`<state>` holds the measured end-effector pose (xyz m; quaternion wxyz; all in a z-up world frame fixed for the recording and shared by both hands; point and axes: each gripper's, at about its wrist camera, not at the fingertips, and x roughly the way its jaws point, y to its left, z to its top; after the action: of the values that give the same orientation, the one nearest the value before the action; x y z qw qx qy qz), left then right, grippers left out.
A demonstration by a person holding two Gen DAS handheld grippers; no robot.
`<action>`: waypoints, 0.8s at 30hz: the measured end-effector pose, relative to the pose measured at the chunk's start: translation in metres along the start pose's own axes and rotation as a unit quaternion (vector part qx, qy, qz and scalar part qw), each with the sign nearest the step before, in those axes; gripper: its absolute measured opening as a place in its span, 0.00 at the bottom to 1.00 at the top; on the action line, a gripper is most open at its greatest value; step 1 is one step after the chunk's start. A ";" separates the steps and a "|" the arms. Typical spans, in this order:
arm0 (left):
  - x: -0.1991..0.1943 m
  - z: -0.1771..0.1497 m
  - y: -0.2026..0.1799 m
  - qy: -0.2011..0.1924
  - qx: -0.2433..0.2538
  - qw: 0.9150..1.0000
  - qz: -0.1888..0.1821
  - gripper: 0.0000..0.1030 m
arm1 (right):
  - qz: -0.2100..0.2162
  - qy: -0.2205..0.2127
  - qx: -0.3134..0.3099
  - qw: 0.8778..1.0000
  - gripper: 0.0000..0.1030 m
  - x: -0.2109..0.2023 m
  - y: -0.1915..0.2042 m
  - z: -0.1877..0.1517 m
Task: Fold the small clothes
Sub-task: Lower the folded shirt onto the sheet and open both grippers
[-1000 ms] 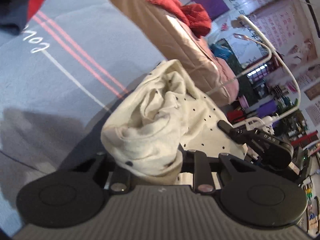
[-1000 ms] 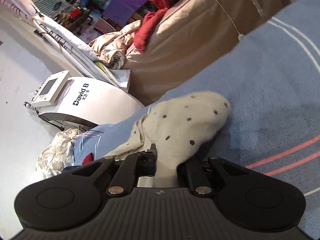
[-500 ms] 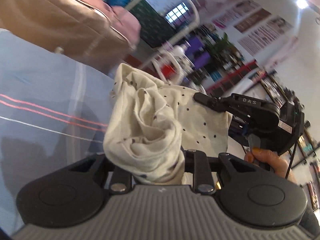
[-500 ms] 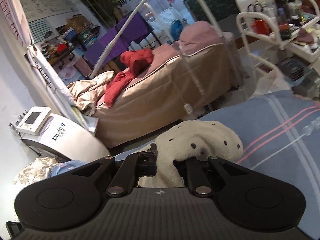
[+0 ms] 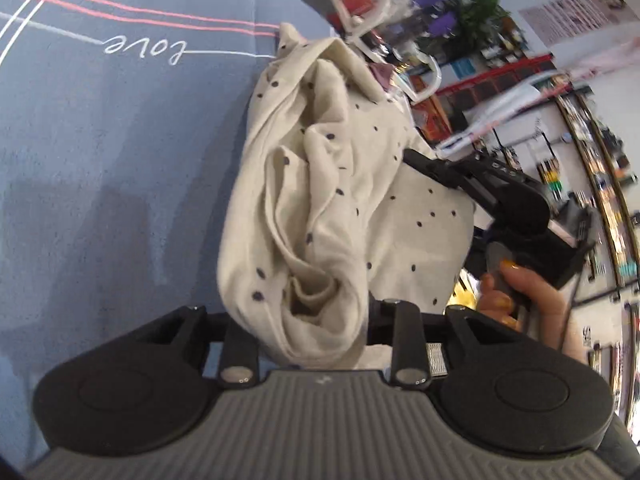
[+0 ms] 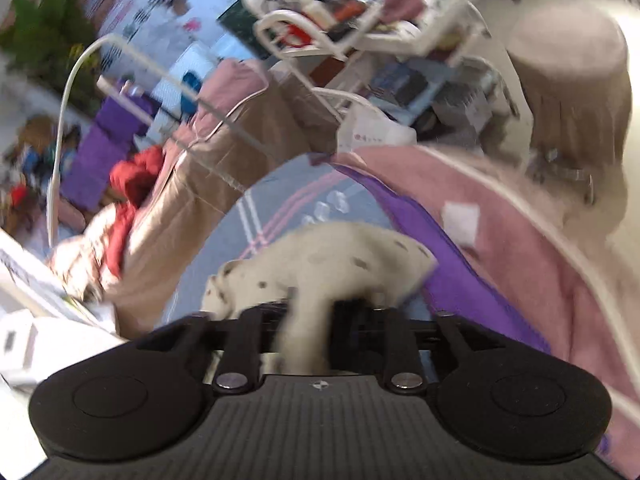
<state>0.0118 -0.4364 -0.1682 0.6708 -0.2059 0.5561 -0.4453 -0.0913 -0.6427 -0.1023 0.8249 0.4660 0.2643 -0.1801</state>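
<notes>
A cream dotted garment (image 5: 320, 200) is being held bunched above the blue blanket (image 5: 100, 140), between the opening jaws of the left gripper (image 5: 312, 320) and the right gripper (image 6: 316, 312), also opening around it.

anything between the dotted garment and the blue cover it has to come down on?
Nothing visible. The cream dotted garment hangs bunched between the left gripper and right gripper, both jaws opening with cloth between them. The blue cover beside it shows bare.
</notes>
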 end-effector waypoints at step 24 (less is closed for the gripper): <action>-0.061 0.052 -0.061 -0.060 0.239 0.968 0.048 0.69 | 0.016 -0.055 -0.220 0.974 0.99 -0.091 0.000 -0.081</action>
<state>0.0384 -0.4295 -0.0715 0.7533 -0.0385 0.4017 -0.5194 -0.1853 -0.5682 -0.0821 0.9234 0.2663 0.2441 -0.1297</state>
